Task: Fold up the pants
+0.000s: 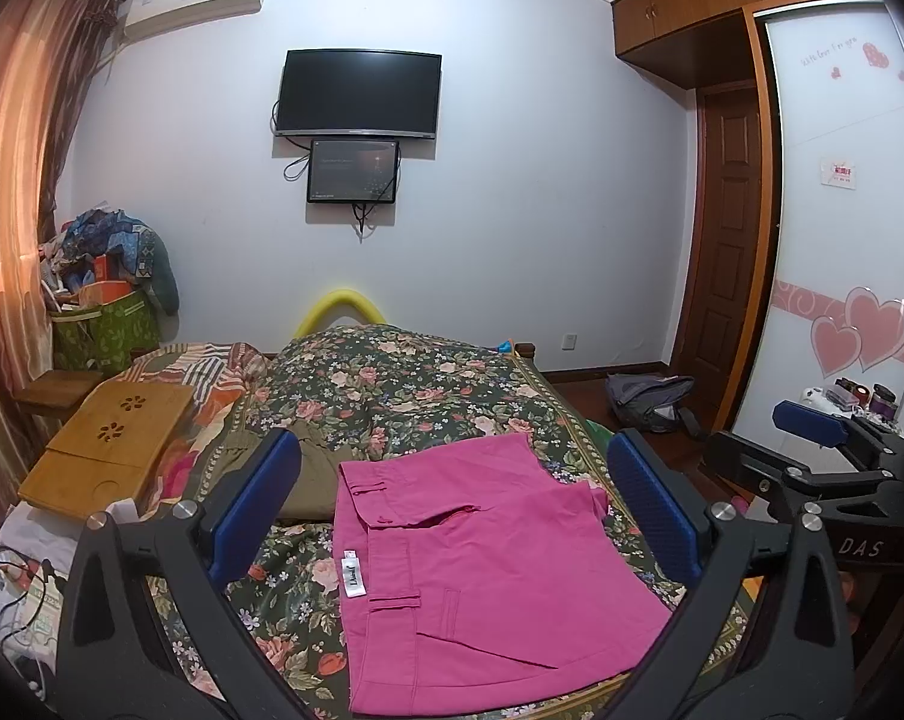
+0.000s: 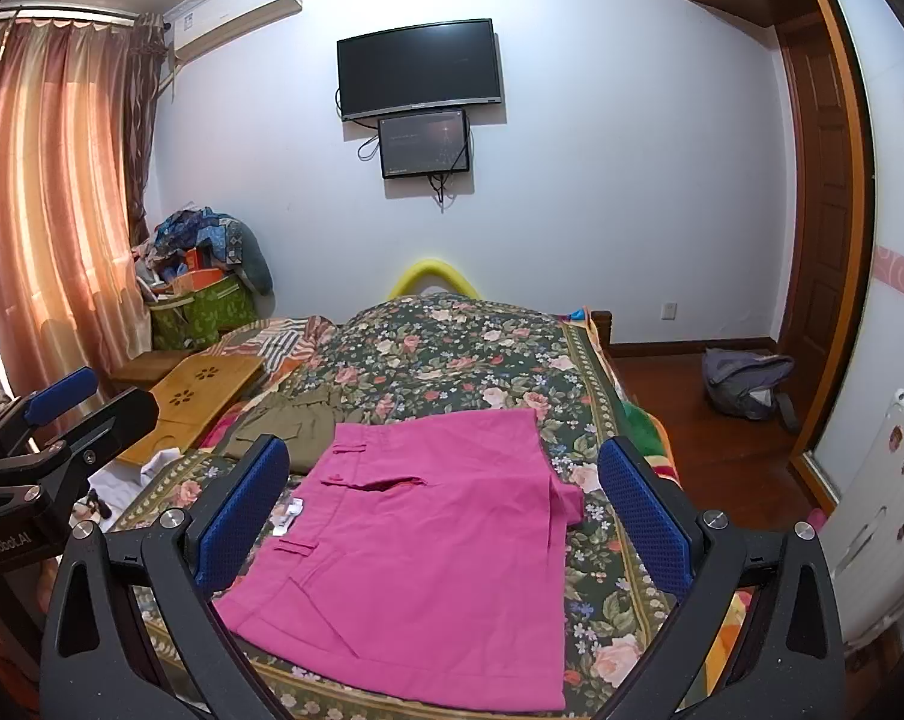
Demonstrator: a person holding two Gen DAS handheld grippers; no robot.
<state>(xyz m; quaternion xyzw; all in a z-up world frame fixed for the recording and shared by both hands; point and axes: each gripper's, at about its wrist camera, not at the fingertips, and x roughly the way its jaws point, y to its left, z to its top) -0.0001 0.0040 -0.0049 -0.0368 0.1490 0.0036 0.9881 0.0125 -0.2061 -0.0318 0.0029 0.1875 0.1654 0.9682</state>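
Observation:
The pink pants [image 1: 482,576] lie folded into a compact rectangle on the floral bedspread [image 1: 404,384], waistband and white label to the left. They also show in the right wrist view [image 2: 428,546]. My left gripper [image 1: 452,504] is open and empty, held above the pants' near part. My right gripper [image 2: 446,498] is open and empty, also above the pants. The right gripper shows at the right edge of the left wrist view [image 1: 812,438]; the left gripper shows at the left edge of the right wrist view [image 2: 68,402].
An olive garment [image 2: 284,426] lies on the bed behind the pants. A wooden lap tray [image 2: 194,402] sits at the bed's left. A grey bag [image 2: 746,384] lies on the floor at right. A green bin of clutter [image 2: 206,300] stands by the curtain.

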